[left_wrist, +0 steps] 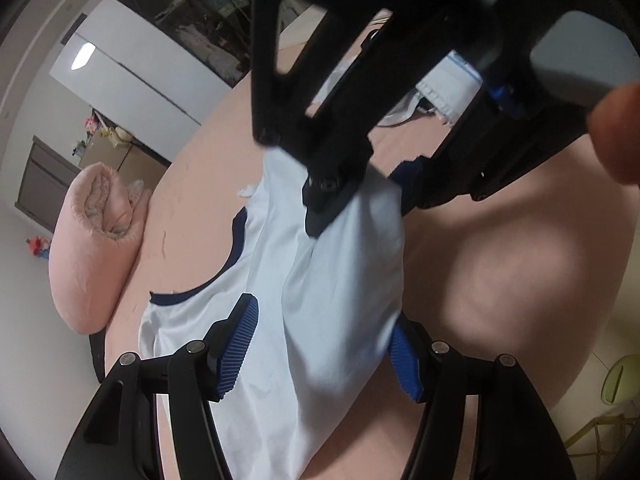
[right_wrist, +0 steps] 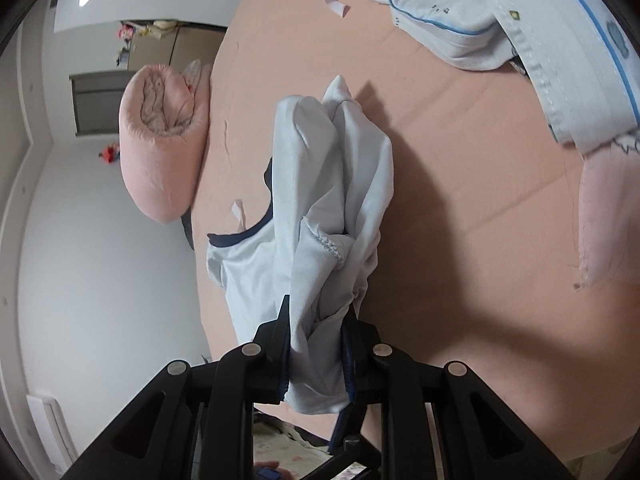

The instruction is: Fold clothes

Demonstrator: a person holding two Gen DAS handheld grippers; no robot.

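The right gripper (right_wrist: pixel 316 344) is pinching a bunched fold of the white navy-trimmed shirt (right_wrist: pixel 320 200), jaws narrow and clamped on cloth, and the shirt is hanging from it over the pink bed sheet (right_wrist: pixel 460 152). The left gripper (left_wrist: pixel 324 344) is sitting half wide, its blue pads (left_wrist: pixel 238 344) flanking the fabric; I cannot tell whether they are pressing it. A rolled pink quilt (right_wrist: pixel 160 140) is lying at the far left, other pale clothes (right_wrist: pixel 460 12) far right.
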